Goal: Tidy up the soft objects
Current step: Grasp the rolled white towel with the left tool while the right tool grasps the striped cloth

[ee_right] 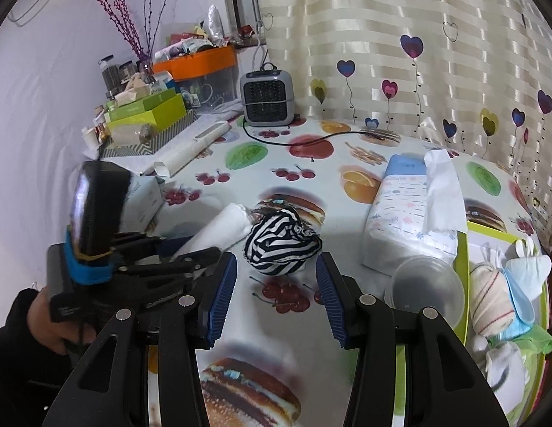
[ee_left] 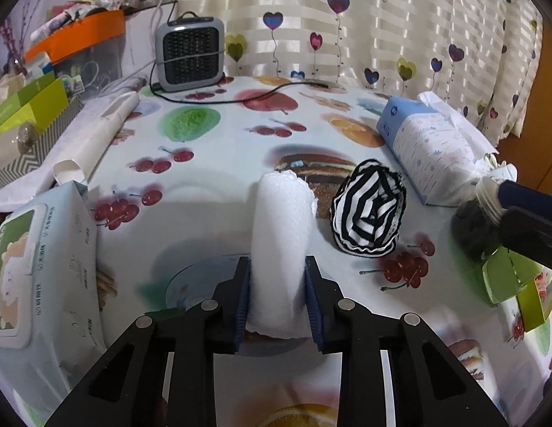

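White rolled cloth [ee_left: 281,249], centre of the frame, pinched by the left gripper [ee_left: 277,297] near its lower end; roll could sag or unroll on lifting. Right gripper [ee_right: 276,297] spread, empty, striped bundle [ee_right: 281,245] ahead; collision risk.

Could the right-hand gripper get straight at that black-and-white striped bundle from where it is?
Probably yes. The right gripper is open, and the striped bundle lies just ahead on the tablecloth. Only the white roll, clamped by the left gripper, sits close beside it.
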The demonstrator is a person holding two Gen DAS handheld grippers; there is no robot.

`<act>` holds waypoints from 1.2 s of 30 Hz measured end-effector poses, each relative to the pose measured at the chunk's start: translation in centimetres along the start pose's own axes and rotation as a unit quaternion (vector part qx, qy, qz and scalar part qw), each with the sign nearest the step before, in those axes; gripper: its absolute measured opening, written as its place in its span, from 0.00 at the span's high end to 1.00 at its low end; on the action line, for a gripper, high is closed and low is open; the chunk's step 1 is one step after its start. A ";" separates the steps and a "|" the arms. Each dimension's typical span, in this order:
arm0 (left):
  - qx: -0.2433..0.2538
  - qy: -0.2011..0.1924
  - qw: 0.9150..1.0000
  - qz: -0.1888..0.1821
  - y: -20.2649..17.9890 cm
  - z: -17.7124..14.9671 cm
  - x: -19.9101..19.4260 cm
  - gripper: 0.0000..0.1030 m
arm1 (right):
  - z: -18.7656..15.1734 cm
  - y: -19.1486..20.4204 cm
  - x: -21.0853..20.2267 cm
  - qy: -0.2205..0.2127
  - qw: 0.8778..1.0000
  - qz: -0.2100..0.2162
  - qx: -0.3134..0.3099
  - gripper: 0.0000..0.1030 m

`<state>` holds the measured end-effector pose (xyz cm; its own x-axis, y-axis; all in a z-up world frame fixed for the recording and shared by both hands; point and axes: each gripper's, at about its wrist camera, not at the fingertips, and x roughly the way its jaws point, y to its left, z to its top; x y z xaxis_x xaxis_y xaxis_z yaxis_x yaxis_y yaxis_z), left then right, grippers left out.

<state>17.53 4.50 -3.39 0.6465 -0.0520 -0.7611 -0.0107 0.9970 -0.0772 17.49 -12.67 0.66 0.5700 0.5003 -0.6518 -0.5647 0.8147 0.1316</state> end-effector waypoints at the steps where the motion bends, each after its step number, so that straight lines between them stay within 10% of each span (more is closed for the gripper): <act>1: 0.000 -0.003 1.000 0.000 0.0 0.0 -0.1 0.74 | 0.0 -0.1 0.1 0.001 1.000 -0.001 0.000 0.54; 36: -0.022 -0.004 1.000 0.000 1.1 -0.2 0.2 0.74 | 1.6 0.4 11.4 0.129 0.991 -0.037 0.005 0.53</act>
<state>17.51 5.63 -3.74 0.6521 -0.0521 -0.7564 -0.0441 0.9933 -0.1065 24.73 -6.20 -5.51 0.4377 0.3479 -0.8291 -0.5193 0.8506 0.0827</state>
